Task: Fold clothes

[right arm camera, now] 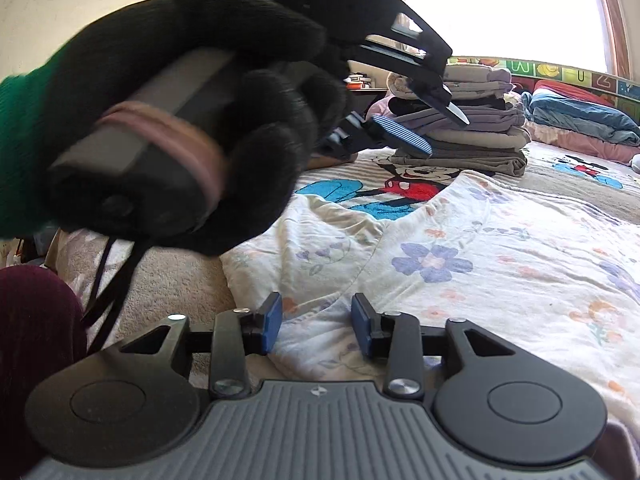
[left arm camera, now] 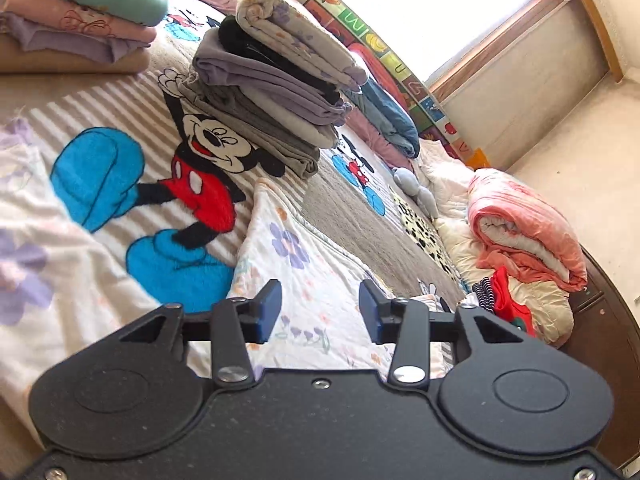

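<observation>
Lying flat across the bed, a white floral garment (right arm camera: 460, 248) with purple and orange flowers spreads under both tools. The left gripper (left arm camera: 319, 312) hangs over one edge of it with its blue pads (left arm camera: 269, 309) apart and nothing between them. The right gripper (right arm camera: 316, 324) sits low over the garment's near hem, jaws likewise spread and empty. Beneath lies a striped Mickey Mouse blanket (left arm camera: 120, 108); no lettering on it can be read. Along the far wall runs a colourful alphabet play mat (left arm camera: 384, 48), where single letters such as "U" show on its squares. A stack of folded grey and lilac clothes (left arm camera: 272, 92) stands on the blanket just beyond the garment, with a second folded pile (left arm camera: 80, 12) further left. A rolled pink quilt (left arm camera: 528, 228) rests near the bed's right edge. In the right wrist view a black-gloved hand (right arm camera: 192, 120) gripping the left tool's handle blocks much of the upper left.
</observation>
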Demonstrator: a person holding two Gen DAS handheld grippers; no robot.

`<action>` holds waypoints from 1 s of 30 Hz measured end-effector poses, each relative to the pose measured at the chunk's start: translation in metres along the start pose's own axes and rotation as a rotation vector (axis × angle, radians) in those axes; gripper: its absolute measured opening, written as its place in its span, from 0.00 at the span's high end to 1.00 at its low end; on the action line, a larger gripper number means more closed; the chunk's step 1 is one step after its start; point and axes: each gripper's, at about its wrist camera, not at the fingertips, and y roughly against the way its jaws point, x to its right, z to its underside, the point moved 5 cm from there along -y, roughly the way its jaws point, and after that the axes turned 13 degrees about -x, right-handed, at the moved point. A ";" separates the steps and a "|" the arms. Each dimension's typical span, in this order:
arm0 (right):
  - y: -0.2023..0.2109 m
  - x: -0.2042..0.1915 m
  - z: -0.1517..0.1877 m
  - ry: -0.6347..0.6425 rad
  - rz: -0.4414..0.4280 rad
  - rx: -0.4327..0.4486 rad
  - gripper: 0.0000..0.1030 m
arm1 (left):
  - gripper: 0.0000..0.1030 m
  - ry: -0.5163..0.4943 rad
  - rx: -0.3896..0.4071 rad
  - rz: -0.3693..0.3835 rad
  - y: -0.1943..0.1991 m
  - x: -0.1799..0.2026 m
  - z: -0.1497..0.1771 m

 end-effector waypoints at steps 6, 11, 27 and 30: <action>0.013 -0.015 0.004 0.093 -0.009 -0.036 0.35 | 0.58 -0.031 0.023 0.060 0.024 0.008 0.038; 0.064 -0.017 0.038 0.119 -0.019 -0.014 0.35 | 0.58 -0.141 0.004 0.069 0.014 0.032 0.048; 0.221 0.210 0.151 -1.075 0.121 0.307 0.22 | 0.39 -1.021 -0.103 -0.144 -0.067 0.174 0.222; 0.217 0.223 0.163 -1.141 0.082 0.352 0.23 | 0.37 -1.162 -0.060 -0.225 -0.080 0.184 0.240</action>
